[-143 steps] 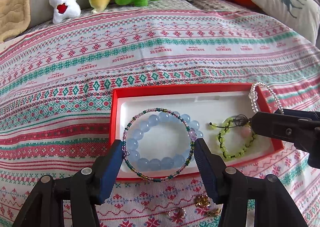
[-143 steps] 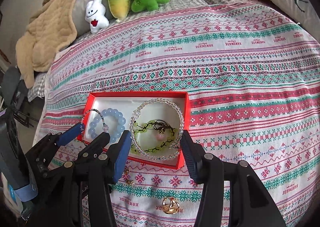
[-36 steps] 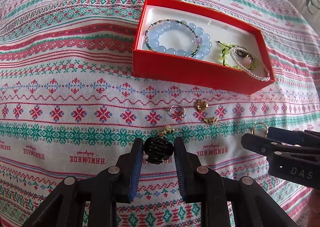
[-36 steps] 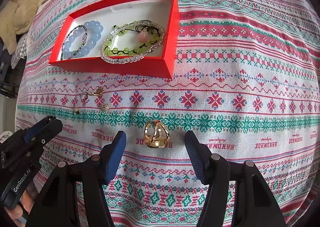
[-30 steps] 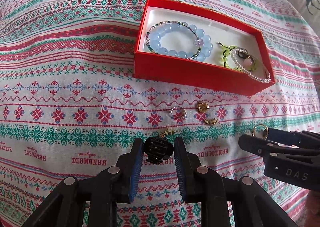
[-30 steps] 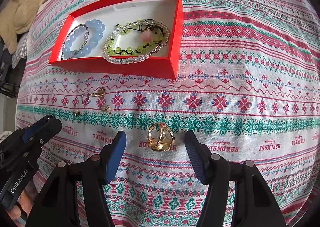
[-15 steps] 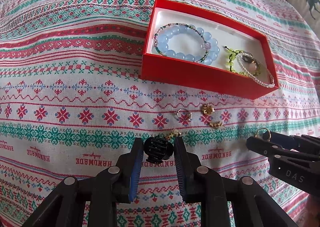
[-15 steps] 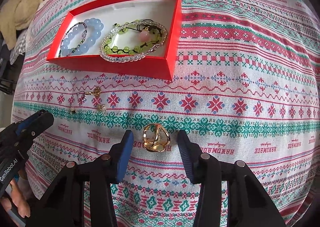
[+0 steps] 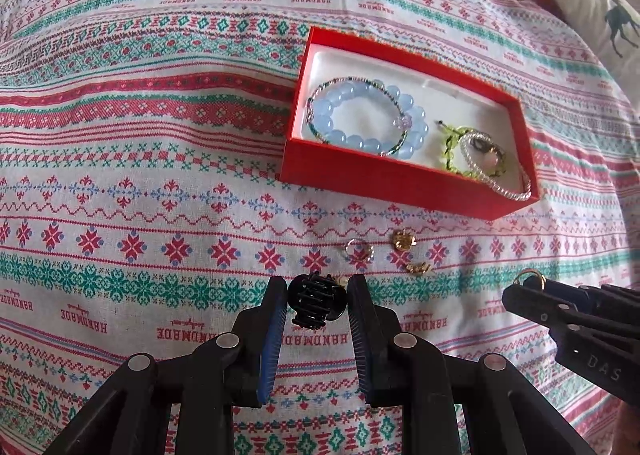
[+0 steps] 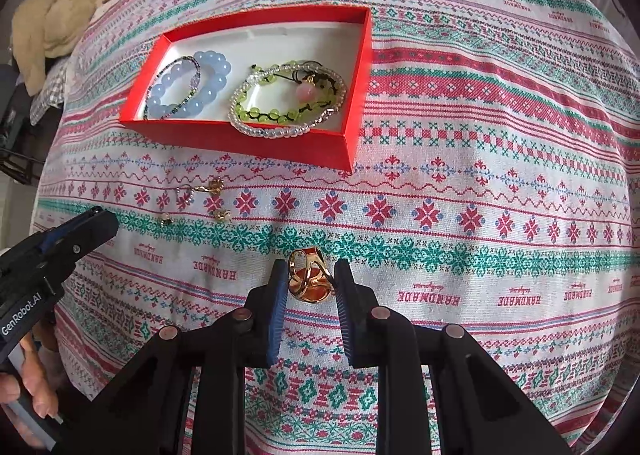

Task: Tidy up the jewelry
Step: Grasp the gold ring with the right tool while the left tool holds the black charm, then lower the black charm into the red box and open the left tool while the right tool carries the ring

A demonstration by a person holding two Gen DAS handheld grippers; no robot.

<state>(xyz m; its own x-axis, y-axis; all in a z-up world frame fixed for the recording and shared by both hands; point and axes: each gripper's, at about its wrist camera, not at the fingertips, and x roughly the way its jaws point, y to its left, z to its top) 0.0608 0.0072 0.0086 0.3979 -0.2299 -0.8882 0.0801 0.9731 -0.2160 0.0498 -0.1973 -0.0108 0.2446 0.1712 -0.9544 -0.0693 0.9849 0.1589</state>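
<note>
Both clamped: left gripper point(image 9: 317, 301) on black clip point(image 9: 317, 302), right gripper point(image 10: 311, 281) on gold ring point(image 10: 309, 275).

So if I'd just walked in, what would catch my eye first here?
Probably the bright red box on the patterned bedspread, holding a blue bead bracelet on its left and green and clear ones on its right. Nearer the camera, the right gripper pinches a chunky gold ring, while the left gripper clamps a small black hair claw.
</note>
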